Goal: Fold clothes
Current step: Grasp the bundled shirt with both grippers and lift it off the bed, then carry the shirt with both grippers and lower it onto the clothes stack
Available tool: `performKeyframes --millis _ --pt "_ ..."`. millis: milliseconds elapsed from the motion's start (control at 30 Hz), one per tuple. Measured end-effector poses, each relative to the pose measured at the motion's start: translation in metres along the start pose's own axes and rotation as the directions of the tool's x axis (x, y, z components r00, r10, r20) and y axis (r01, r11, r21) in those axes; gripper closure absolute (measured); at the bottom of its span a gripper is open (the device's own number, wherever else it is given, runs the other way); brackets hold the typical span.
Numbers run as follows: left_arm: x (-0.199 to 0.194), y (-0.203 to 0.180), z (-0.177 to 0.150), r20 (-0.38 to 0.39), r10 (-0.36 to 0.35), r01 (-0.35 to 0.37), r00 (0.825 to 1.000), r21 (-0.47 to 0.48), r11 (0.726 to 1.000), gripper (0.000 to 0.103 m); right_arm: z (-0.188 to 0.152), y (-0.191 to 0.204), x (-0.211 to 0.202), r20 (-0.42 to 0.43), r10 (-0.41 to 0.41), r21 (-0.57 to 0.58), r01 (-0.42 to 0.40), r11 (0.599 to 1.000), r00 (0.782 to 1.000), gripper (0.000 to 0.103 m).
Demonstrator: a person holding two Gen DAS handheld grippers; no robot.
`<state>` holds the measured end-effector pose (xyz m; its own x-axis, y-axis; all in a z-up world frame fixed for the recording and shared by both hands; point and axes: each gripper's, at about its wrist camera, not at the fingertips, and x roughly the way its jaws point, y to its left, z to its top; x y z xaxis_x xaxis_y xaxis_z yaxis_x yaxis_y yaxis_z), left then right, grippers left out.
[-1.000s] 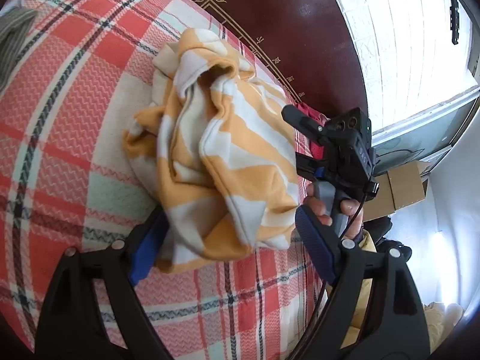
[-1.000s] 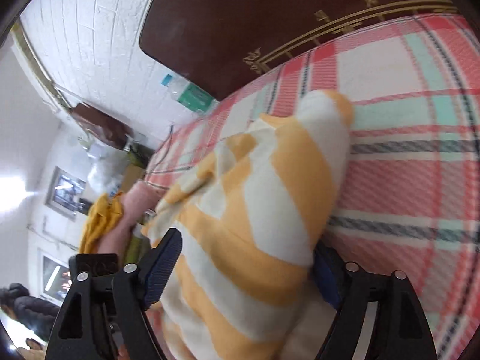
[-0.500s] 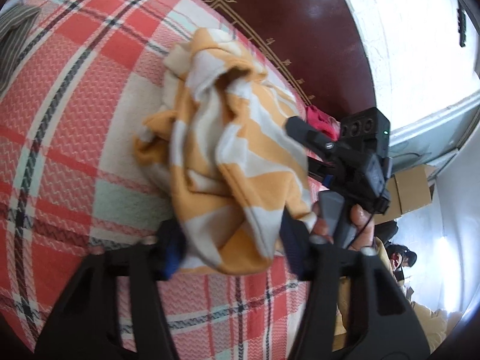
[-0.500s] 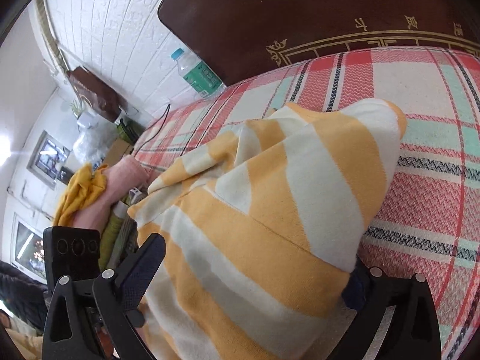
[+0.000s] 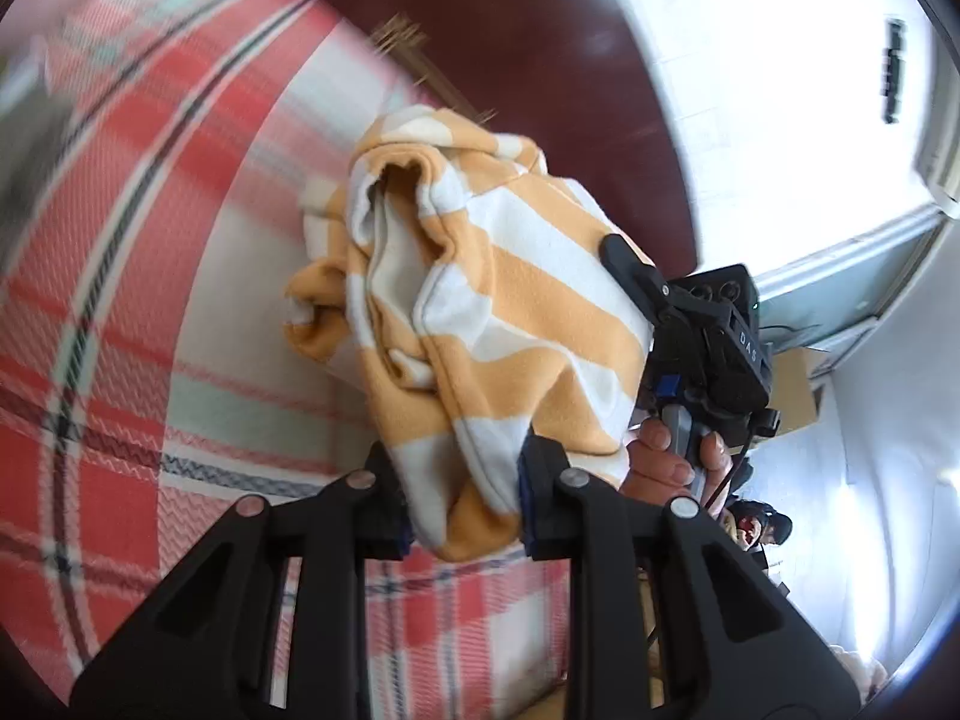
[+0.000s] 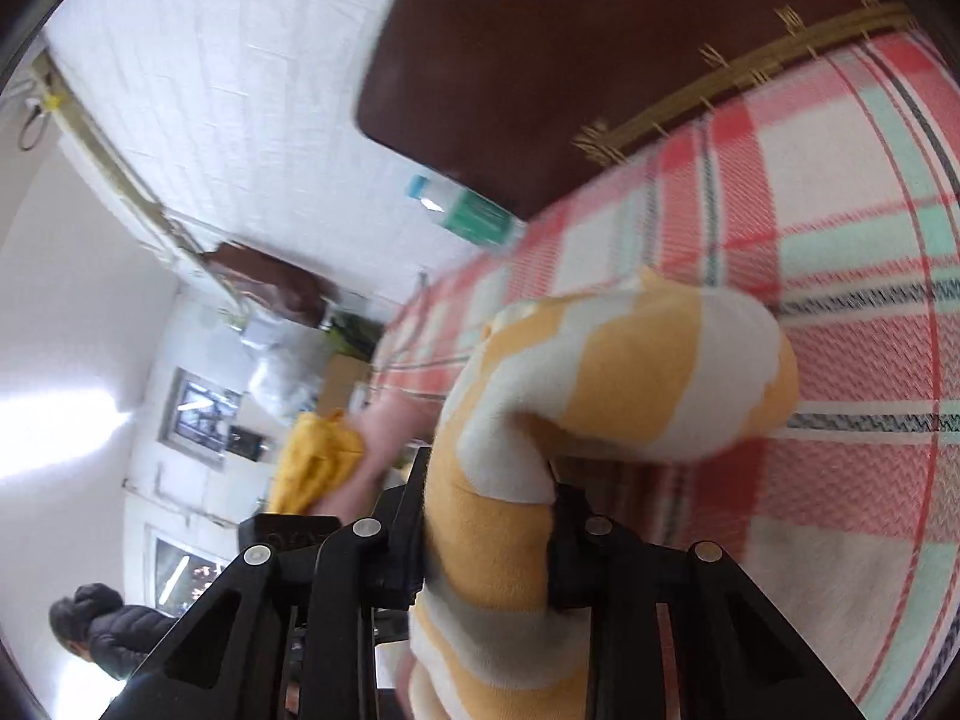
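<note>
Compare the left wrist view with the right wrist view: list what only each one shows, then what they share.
Only the left wrist view shows the right hand-held gripper from outside, with the person's hand on its grip, and a cardboard box.

Only the right wrist view shows a water bottle by the headboard, a yellow cloth, and a bystander in a dark jacket.

Both show the orange-and-white striped garment clamped between the viewing gripper's fingers, the plaid bedspread and the dark headboard.

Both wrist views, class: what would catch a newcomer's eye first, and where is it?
The orange-and-white striped garment fills the middle of both views, bunched up, pinched by the left tongs and the right tongs. Beneath it spreads a red plaid bedspread, and behind that stands a dark headboard.
</note>
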<state>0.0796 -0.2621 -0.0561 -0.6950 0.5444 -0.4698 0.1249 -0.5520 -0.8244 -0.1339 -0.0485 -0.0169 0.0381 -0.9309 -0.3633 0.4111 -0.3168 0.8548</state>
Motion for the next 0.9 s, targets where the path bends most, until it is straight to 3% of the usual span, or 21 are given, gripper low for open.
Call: performKeyframes --millis 133,267,367,500,633,733,800,900 --pt "-0.050 -0.038 0.011 0.067 -0.048 0.043 0.997 0.072 0.996 0.076 0.009 0.055 0.019 0.007 0.118 -0.034 -0.118 0.992 0.993 0.075" --pt "-0.130 -0.065 0.025 0.164 -0.060 0.035 0.985 0.154 0.988 0.076 0.017 0.111 0.039 0.008 0.234 -0.068 -0.233 0.970 0.972 0.075" --pt "-0.194 -0.073 0.034 0.247 -0.020 -0.026 0.969 0.183 0.983 0.076 0.024 0.153 0.054 0.006 0.320 -0.094 -0.318 0.944 0.948 0.074" --pt "-0.269 -0.068 0.045 0.366 0.081 -0.152 0.927 0.170 0.974 0.076 0.027 0.201 0.093 -0.036 0.405 -0.110 -0.406 0.907 0.914 0.074" --pt "-0.313 -0.035 0.061 0.433 0.167 -0.232 0.886 0.101 0.967 0.076 0.014 0.225 0.161 -0.109 0.427 -0.061 -0.435 0.898 0.898 0.074" --pt "-0.339 -0.001 0.056 0.447 0.228 -0.269 0.865 0.030 0.963 0.076 0.000 0.229 0.205 -0.162 0.414 -0.015 -0.421 0.907 0.896 0.074" --pt "-0.350 0.037 0.052 0.438 0.258 -0.278 0.861 -0.021 0.960 0.076 -0.010 0.227 0.228 -0.195 0.369 -0.014 -0.378 0.926 0.909 0.074" --pt "-0.348 0.080 0.049 0.407 0.281 -0.261 0.869 -0.104 0.960 0.076 -0.024 0.208 0.258 -0.235 0.290 0.009 -0.296 0.955 0.928 0.074"
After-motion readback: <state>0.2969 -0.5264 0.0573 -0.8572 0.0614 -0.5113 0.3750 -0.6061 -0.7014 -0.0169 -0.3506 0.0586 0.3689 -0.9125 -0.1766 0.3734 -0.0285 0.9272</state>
